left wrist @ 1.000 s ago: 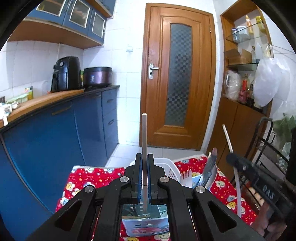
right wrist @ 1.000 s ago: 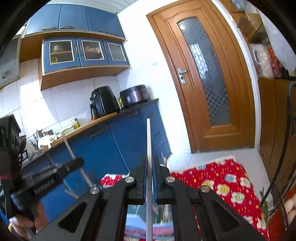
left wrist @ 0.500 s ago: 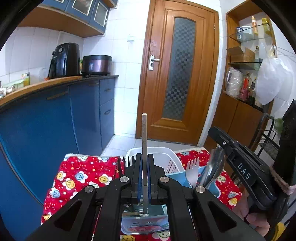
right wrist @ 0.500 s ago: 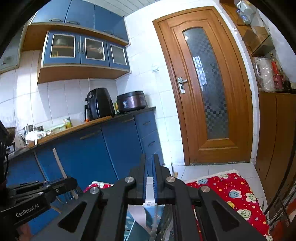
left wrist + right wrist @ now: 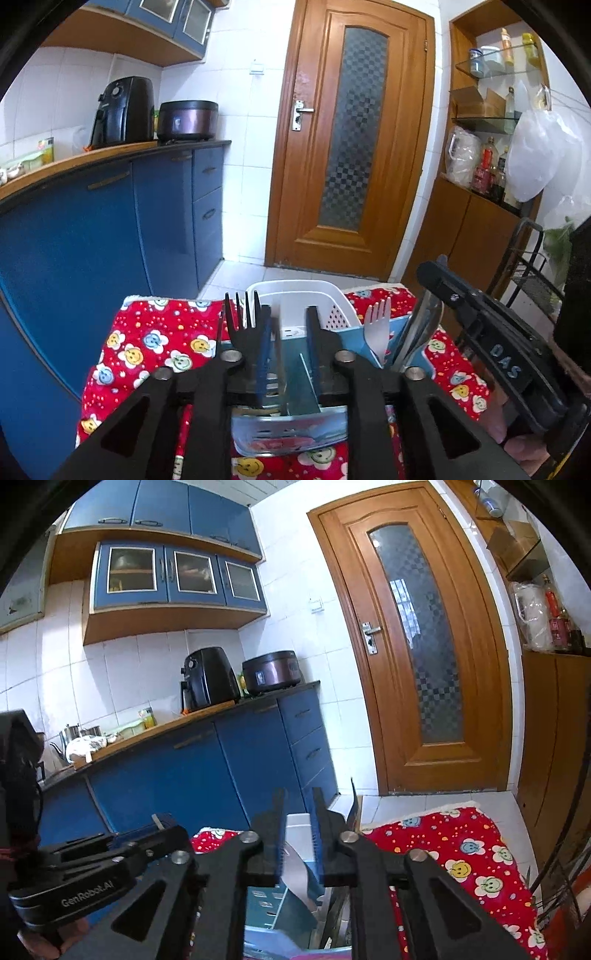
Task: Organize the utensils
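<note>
Overhead, both claws, left (image 5: 287,332) and right (image 5: 298,825), opening above red floral cloth (image 5: 155,332), seemingly empty, blue cabinets (image 5: 110,229) beside

forks (image 5: 376,325) in caddy (image 5: 291,435) on cloth (image 5: 147,343); basket (image 5: 295,291) behind (touching)

Black fork (image 5: 242,325) and white fork (image 5: 376,328) stand tines-up in the blue utensil caddy (image 5: 291,435).
</note>
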Demonstrator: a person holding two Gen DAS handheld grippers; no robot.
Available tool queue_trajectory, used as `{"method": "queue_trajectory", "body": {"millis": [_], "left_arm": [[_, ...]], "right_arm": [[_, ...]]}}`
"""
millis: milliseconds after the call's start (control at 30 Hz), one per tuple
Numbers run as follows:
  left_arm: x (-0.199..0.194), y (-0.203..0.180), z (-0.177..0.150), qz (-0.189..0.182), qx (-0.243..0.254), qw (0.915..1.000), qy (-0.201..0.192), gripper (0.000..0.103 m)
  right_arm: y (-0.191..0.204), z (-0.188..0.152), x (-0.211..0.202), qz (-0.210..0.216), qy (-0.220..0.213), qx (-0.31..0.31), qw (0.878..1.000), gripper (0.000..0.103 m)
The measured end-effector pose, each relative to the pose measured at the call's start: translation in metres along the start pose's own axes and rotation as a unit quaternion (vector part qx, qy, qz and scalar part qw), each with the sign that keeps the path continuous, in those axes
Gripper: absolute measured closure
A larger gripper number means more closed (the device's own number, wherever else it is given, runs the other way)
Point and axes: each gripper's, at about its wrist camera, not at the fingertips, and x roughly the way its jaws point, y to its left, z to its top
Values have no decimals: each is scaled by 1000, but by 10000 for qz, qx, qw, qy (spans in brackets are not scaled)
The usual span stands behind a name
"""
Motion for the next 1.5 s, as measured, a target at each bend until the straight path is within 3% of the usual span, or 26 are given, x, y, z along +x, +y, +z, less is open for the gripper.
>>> {"method": "queue_trajectory", "body": {"millis": [67,600,933,1233,1500], "left_arm": [[-6,1,1,-4,-49,10000,-65,70],[-64,-2,-7,65,9,9996,-256,63],[-90,3,-39,218,-135,9996,-69,51],[-102,2,-77,376,-122,9990,191,39],[-102,-1,-108,511,-84,9981,319,38]], "right_arm": [[3,2,-6,-61,18,-45,10000,83],[31,-6,-64,-236,419,-208,9986,54],[48,-35,-96,-513,762,-377,9951,47],[47,-63,-114,-714,1008,-242,9920,33],[41,-94,-124,-851,1270,-99,9882,25]]}}
